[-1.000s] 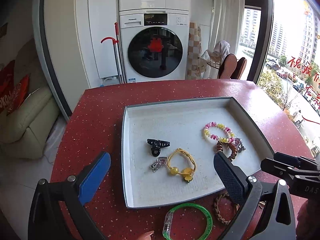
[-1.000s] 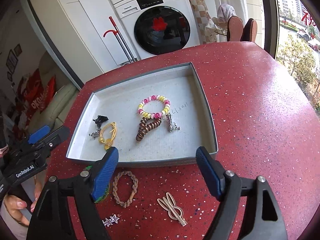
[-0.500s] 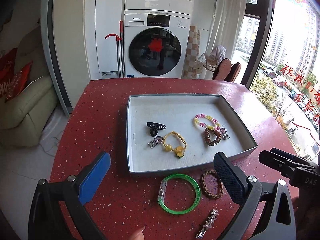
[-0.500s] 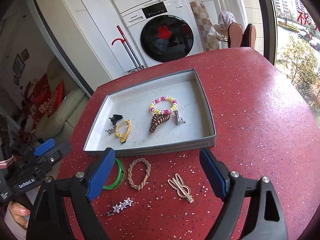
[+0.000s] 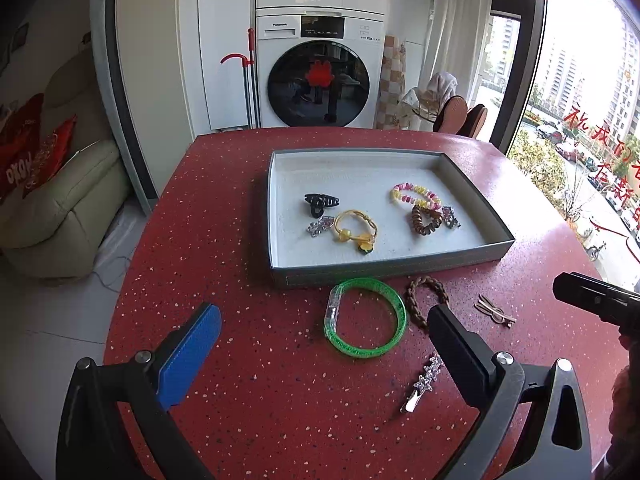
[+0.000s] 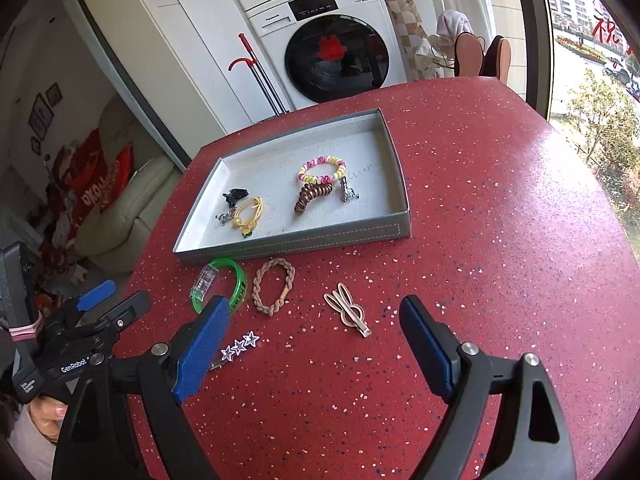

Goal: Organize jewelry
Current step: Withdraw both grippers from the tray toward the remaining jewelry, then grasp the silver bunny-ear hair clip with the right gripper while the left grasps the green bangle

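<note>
**A:** Eyes on the grey tray [image 5: 280, 216], sitting toward the far middle of the red speckled table [image 5: 248, 400]. Inside it: a black claw clip [image 5: 320, 203] near the left wall, a small silver clip [image 5: 320, 227] right beside it, a yellow hair tie [image 5: 355, 230] just next to those.

**B:** And toward the tray's right side, a pink-and-yellow beaded bracelet [image 6: 321, 169], a brown coil hair tie [image 6: 313, 197] touching its near edge, and another silver clip [image 6: 348, 191] just beside that.

**A:** Four pieces lie outside, on the table along the tray's near wall. The green bangle [image 5: 365, 317] lies flat just beside that wall, the brown braided band [image 6: 274, 286] immediately to its right.

**B:** Further right, a rose-gold rabbit-ear clip [image 6: 348, 309], apart from the band. Nearer the table's front edge, a star-studded clip [image 6: 239, 347], just beside the right tool's left pad.

**A:** The tools, then. The left gripper [image 5: 324, 354] hangs above the near part of the table, jaws spread wide, nothing between them.

**B:** Same for the right gripper [image 6: 316, 346]: blue pads wide apart, gripping nothing, held over the table in front of the rabbit-ear clip. A washing machine [image 5: 318, 68] stands behind the table's far edge.
</note>
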